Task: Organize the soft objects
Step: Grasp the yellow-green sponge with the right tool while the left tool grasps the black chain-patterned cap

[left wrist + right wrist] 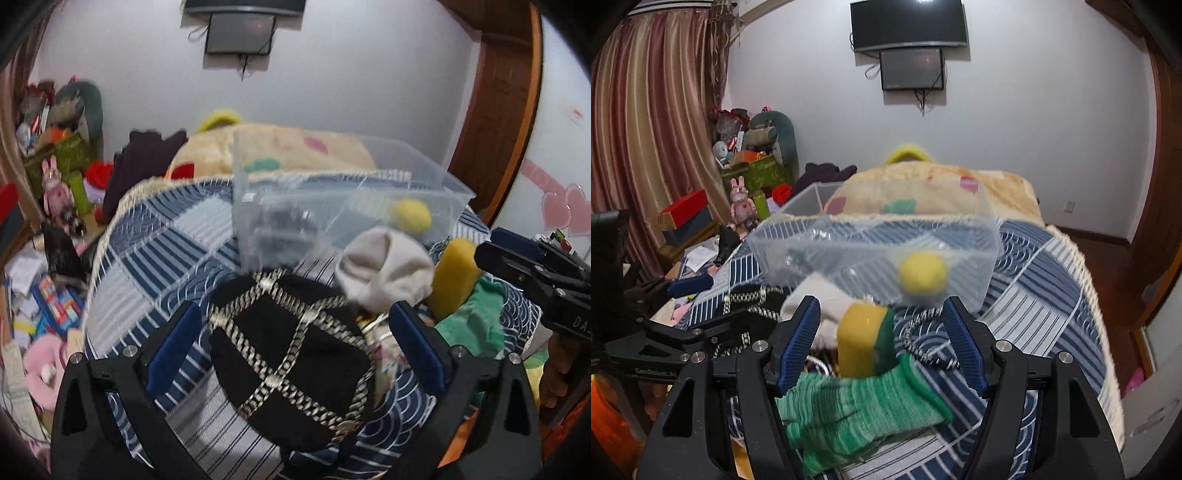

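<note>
A black cap with silver chain straps [291,358] lies on the bed between the open fingers of my left gripper [293,314]. A grey-white sock [384,269] lies just beyond it. A yellow-green sponge [864,339] stands upright on a green knit cloth [864,410], between the open fingers of my right gripper [881,314]. The sponge [456,277] and the cloth [472,321] also show in the left wrist view. A clear plastic bin [871,254] stands on the bed behind them with a yellow ball [923,275] inside. My right gripper [491,254] shows at the right edge of the left wrist view.
The bed has a blue-and-white striped quilt [1049,295] and a beige blanket [942,188] at its far end. Toys, boxes and papers [48,184] crowd the floor at the left. A wooden door [495,110] stands at the right. A TV [908,24] hangs on the wall.
</note>
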The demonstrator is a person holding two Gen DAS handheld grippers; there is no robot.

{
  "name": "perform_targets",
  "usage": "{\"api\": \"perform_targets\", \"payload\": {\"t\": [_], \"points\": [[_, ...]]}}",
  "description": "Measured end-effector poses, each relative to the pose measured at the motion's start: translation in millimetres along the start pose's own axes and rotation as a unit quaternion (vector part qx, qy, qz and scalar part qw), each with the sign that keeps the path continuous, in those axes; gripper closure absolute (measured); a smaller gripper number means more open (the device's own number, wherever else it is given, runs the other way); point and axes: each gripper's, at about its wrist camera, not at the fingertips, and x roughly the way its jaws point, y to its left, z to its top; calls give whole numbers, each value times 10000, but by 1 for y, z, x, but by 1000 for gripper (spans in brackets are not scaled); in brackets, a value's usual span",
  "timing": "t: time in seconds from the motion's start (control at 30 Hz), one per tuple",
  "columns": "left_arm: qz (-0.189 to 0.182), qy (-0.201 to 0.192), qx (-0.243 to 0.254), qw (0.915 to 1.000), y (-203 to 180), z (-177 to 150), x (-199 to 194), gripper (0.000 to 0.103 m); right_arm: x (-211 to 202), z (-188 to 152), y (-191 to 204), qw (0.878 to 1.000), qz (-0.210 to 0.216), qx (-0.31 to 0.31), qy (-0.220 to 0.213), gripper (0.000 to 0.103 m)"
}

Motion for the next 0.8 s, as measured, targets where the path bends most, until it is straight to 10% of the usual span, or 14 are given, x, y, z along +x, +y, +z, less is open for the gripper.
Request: {"api": "perform_targets", "payload": {"t": [0.27, 0.5, 0.8], "points": [[5, 347, -313, 9989, 25, -12, 16, 0, 12, -16, 0, 9995, 91, 99, 303, 37], [131, 169, -525, 9984, 35, -18, 14, 1, 17, -19, 3, 9992, 127, 84, 363, 58], [54, -35, -197, 9998, 22, -21, 3, 46, 8, -18, -1, 9997, 158, 104, 138, 72]]}}
